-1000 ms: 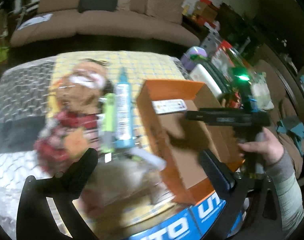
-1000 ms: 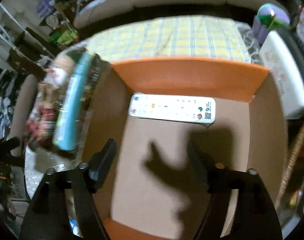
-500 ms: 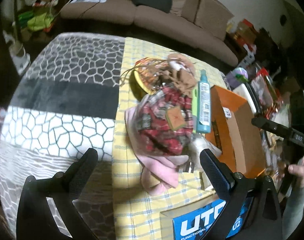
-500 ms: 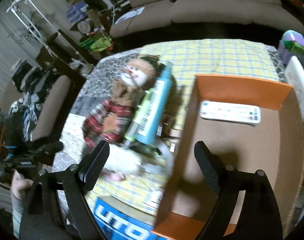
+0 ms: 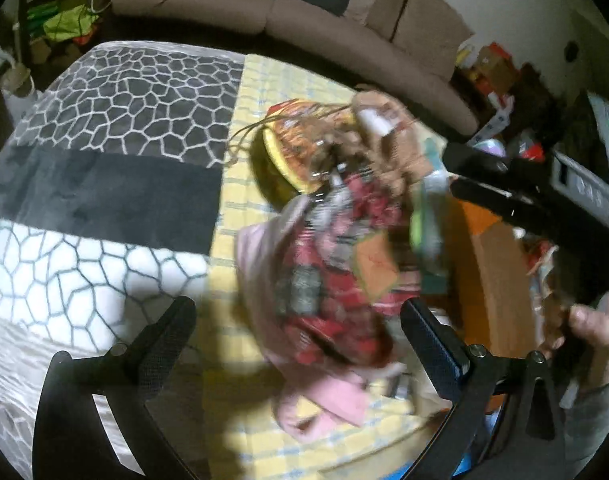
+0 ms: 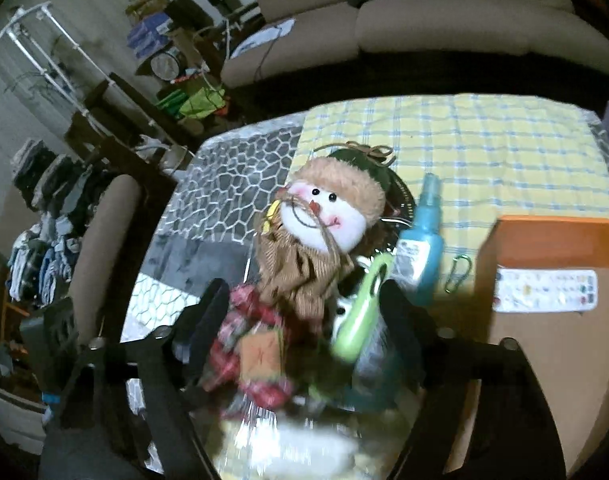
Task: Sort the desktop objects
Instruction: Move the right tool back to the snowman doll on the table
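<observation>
left hand-held gripper point(image 5: 296, 344): black, ribbed pads, silver screws | sleeve point(image 5: 596, 412): grey

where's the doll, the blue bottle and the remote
doll point(image 6: 324, 216) right wrist view, on its white face
blue bottle point(image 6: 422, 256) right wrist view, on its body
remote point(image 6: 544, 290) right wrist view, on its button face

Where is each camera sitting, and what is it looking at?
Left wrist: sits on the left gripper, looks down at the plaid doll on the yellow cloth; shows its own open fingers, plus the right hand holding the other tool.
Right wrist: sits on the right gripper, looks down at the doll's face, the blue bottle and the orange box; its jaws have just been closing, the doll between them.
Both share the doll, cloth, bottle, box and sofa.
</observation>
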{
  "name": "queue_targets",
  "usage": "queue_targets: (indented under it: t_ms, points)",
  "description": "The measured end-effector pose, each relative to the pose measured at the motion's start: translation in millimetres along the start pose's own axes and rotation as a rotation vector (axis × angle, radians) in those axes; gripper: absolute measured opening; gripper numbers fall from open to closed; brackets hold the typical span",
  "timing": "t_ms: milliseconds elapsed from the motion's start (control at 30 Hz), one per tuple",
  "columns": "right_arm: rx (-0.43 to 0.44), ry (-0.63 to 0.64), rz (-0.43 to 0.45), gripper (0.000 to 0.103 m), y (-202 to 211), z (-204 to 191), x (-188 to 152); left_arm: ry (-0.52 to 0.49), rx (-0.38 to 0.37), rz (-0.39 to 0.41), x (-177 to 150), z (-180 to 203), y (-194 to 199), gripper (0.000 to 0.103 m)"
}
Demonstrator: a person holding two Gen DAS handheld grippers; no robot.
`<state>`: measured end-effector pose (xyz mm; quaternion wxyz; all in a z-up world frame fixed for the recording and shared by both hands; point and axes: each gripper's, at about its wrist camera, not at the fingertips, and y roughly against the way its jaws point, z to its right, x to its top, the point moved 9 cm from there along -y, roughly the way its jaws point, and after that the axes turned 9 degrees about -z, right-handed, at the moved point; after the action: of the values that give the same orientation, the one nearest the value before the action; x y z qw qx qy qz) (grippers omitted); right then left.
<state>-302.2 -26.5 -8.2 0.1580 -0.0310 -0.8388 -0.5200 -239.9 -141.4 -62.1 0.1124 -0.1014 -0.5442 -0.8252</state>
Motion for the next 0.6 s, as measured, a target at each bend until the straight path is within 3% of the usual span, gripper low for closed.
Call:
queue_targets:
  t_ms: [133, 200, 267, 367, 433, 600]
  points:
    - [0.010, -0.018, -0.038, 0.059, -33, 7, 0, -0.002, -0.004, -0.013, 0, -3, -17, 0.102]
    - [0.033, -0.012, -0.027, 0.055, -38, 6, 1, -0.002, -0.007, -0.011, 1, -4, -19, 0.094]
    - [0.048, -0.012, -0.039, 0.049, -42, 5, -1, -0.009, -0.013, -0.020, 1, -3, -21, 0.076]
    - [0.068, -0.003, -0.021, 0.038, -39, 0, 0, -0.020, -0.027, -0.007, 3, 2, -17, 0.071]
    - [0.066, 0.007, 0.002, 0.036, -32, -3, 1, -0.031, -0.049, 0.006, 6, 9, -12, 0.057]
    - [0.086, 0.036, 0.080, 0.034, 5, -22, 4, -0.048, -0.075, 0.045, 13, 28, 17, 0.056]
